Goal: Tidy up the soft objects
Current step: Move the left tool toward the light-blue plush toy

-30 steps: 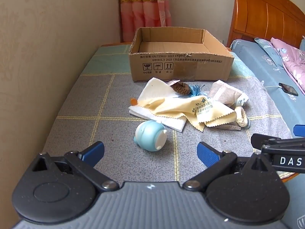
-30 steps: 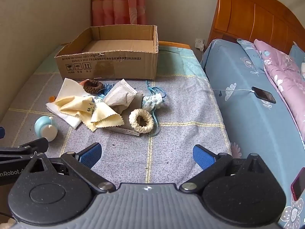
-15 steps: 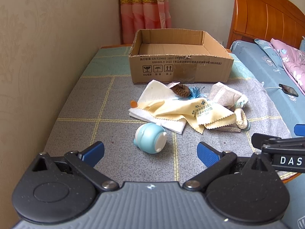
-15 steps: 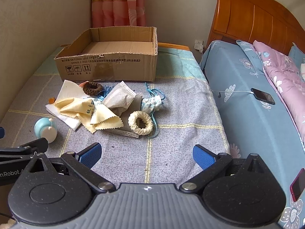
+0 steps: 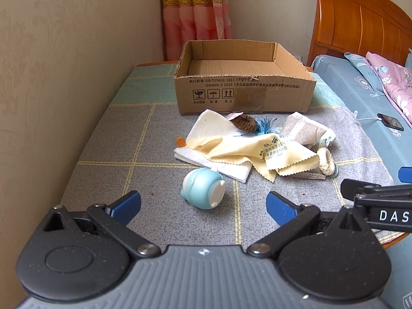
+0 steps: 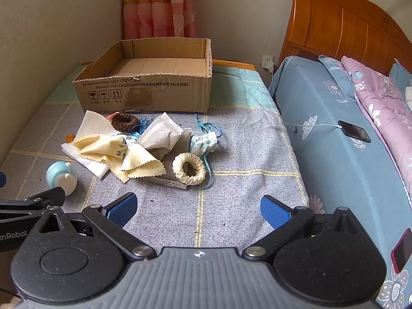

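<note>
Since the toy [image 5: 202,191] lies just ahead of the left gripper [image 5: 203,204], whose fingers are spread wide, slide around it and squeeze softly. The right gripper [image 6: 198,209] is spread too. The box [image 5: 244,94] waits behind the cloths [image 5: 239,152].

1. My left wrist view sits low over the bench [image 5: 108,139], facing the cardboard box [image 5: 244,95] from the left.
2. My right wrist view faces likewise, further right (bed [image 6: 334,134] alongside).
3. Both share box [image 6: 146,92] and cloth pile [image 6: 123,152].
</note>
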